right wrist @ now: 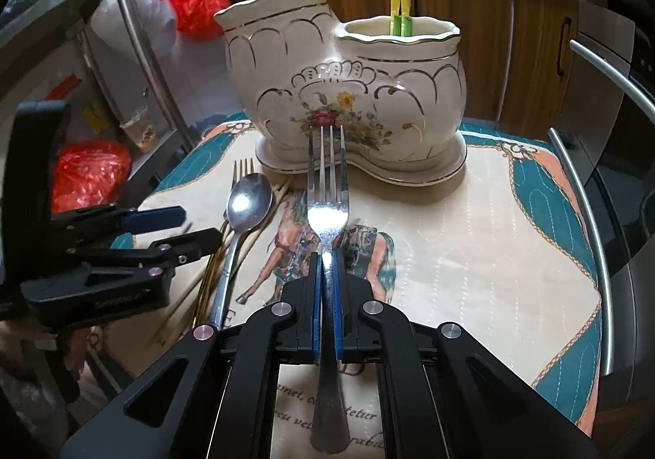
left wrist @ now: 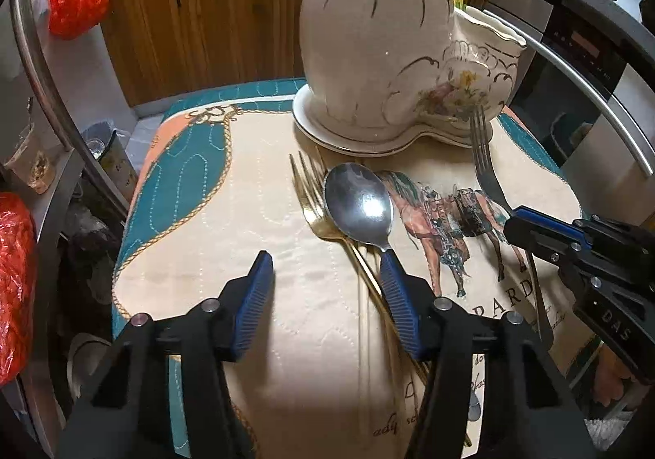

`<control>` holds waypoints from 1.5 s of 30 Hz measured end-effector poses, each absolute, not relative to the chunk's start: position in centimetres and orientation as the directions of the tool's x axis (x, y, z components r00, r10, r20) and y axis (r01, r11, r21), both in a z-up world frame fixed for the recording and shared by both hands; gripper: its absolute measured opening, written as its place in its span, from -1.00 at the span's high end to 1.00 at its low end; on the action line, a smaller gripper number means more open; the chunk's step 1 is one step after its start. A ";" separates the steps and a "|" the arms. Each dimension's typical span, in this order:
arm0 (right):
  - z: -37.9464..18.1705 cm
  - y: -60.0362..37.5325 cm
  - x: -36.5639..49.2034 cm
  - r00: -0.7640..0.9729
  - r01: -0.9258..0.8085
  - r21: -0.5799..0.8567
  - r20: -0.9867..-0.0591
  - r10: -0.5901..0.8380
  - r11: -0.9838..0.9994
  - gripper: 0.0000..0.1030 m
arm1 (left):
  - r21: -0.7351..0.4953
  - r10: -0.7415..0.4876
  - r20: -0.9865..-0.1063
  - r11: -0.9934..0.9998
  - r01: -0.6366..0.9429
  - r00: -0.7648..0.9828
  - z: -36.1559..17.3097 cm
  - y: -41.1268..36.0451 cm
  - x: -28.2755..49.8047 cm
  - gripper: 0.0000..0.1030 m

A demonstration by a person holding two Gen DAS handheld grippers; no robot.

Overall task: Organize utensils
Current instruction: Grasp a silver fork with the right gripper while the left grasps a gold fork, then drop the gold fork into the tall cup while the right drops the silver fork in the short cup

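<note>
My right gripper [right wrist: 326,266] is clamped on a steel fork [right wrist: 327,209], tines pointing toward the ceramic holder [right wrist: 348,90] at the mat's far edge. The holder has two compartments: the shorter one holds a pair of yellow-and-green handles [right wrist: 400,8]; I cannot see into the taller one. A spoon [left wrist: 358,203] lies on the mat [left wrist: 245,234] over a gold fork [left wrist: 311,193], with thin gold sticks [right wrist: 204,279] under them. My left gripper [left wrist: 325,274] stands partly open above the spoon's neck, gripping nothing.
</note>
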State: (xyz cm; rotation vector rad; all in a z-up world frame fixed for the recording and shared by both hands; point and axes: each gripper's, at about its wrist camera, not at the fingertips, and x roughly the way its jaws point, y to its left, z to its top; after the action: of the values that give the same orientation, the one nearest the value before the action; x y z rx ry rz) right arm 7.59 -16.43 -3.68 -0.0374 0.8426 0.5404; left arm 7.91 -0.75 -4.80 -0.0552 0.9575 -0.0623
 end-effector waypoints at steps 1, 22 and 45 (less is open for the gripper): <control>-3.7 -16.5 7.6 0.539 -0.469 0.181 -0.717 0.442 0.865 0.88 | -0.077 -0.082 -0.818 0.996 0.032 0.570 -4.9 -0.8 8.0 0.02; -3.3 -17.2 7.4 0.530 -0.472 0.221 -0.702 0.475 0.853 0.88 | -0.214 -0.198 -0.842 0.977 0.027 0.502 -5.5 1.2 9.5 0.88; -3.1 -17.4 7.2 0.535 -0.483 0.226 -0.689 0.489 0.846 0.88 | -0.187 -0.156 -0.829 0.982 -0.002 0.537 -6.1 1.8 7.6 0.90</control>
State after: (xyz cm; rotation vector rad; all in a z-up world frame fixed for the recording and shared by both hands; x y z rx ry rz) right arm 7.21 -17.37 -3.12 0.0083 0.8234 0.5792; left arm 7.65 1.76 -6.12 -0.1726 1.0009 -0.0925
